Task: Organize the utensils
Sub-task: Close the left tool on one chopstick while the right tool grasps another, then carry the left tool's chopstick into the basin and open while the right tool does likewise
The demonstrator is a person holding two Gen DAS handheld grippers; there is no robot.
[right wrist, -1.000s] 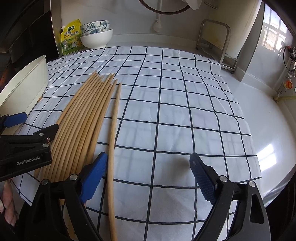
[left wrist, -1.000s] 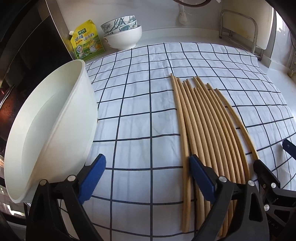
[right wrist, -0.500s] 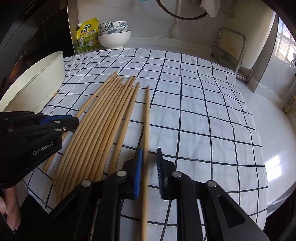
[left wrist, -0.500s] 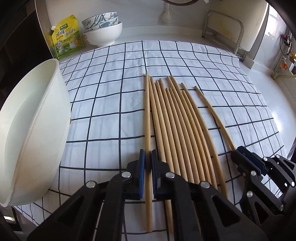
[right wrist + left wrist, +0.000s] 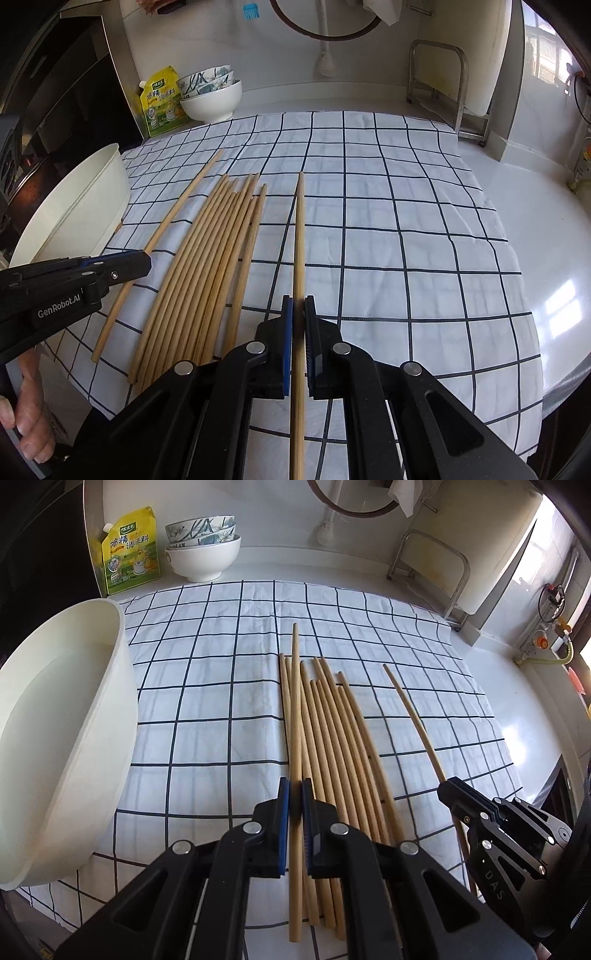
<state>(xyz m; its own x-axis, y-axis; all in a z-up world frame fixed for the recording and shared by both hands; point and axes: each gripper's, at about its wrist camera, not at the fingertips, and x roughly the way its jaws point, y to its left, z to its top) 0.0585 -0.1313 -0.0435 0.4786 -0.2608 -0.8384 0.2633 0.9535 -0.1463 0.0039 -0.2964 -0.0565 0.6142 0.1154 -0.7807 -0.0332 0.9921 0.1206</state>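
white tub [image 5: 66,731]: far left, empty. left gripper [image 5: 295,805]: jaws clamped on one chopstick [image 5: 294,701], risks dragging neighbours in the row [image 5: 332,738] on the surface. right gripper [image 5: 298,317]: jaws clamped on outermost chopstick [image 5: 300,229]; thin stick could pivot, slip.

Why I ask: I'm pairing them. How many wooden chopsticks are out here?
11. One pale wooden chopstick in the left gripper, another in the right gripper, nine bundled between them on the white checked cloth; overlaps may hide more.
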